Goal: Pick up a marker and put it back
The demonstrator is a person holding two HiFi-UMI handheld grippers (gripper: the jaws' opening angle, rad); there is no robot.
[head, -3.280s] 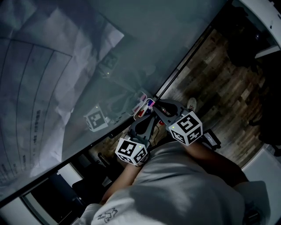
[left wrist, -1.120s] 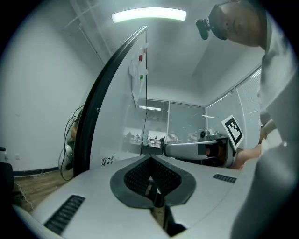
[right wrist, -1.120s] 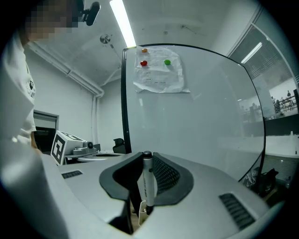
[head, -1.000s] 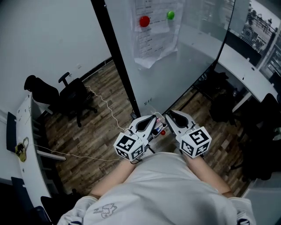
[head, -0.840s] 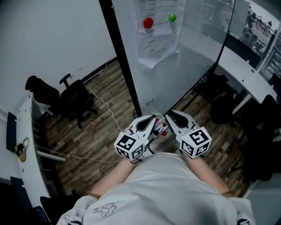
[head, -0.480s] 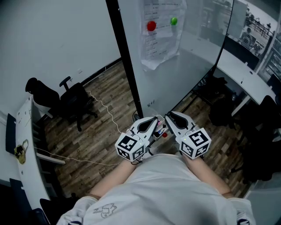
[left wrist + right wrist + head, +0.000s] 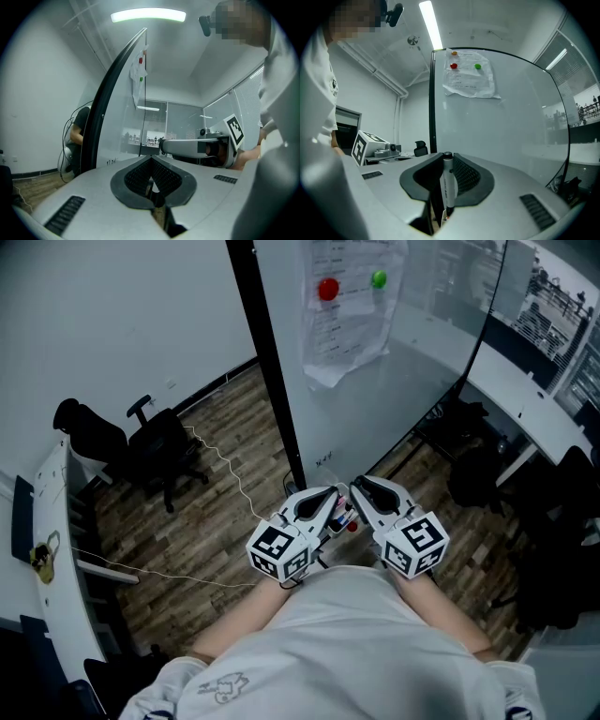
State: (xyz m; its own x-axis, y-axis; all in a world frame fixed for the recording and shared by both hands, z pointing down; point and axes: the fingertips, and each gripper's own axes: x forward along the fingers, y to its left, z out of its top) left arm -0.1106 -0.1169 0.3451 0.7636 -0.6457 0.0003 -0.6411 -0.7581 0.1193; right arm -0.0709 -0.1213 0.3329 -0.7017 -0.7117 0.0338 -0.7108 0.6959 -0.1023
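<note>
The right gripper (image 7: 445, 158) is clamped on a marker (image 7: 448, 183), which stands upright between its jaws with its dark cap end level with the jaw tips and its white barrel running back toward the camera. The left gripper (image 7: 151, 163) has its jaws closed together with nothing between them. From the head view the two sit side by side just in front of the person's torso, the left gripper (image 7: 330, 495) just beside the right gripper (image 7: 360, 487), tips nearly touching. Something small and red shows just below the tips, too small to tell what. Ahead of both tips stands a whiteboard (image 7: 403, 399) with a black frame edge. Higher up on it, above the right gripper, a paper sheet (image 7: 468, 75) hangs under a red magnet (image 7: 453, 66) and a green magnet (image 7: 477, 66). Well off to the left gripper's side, an office chair (image 7: 159, 451) stands on the wood floor (image 7: 216, 521)
</note>
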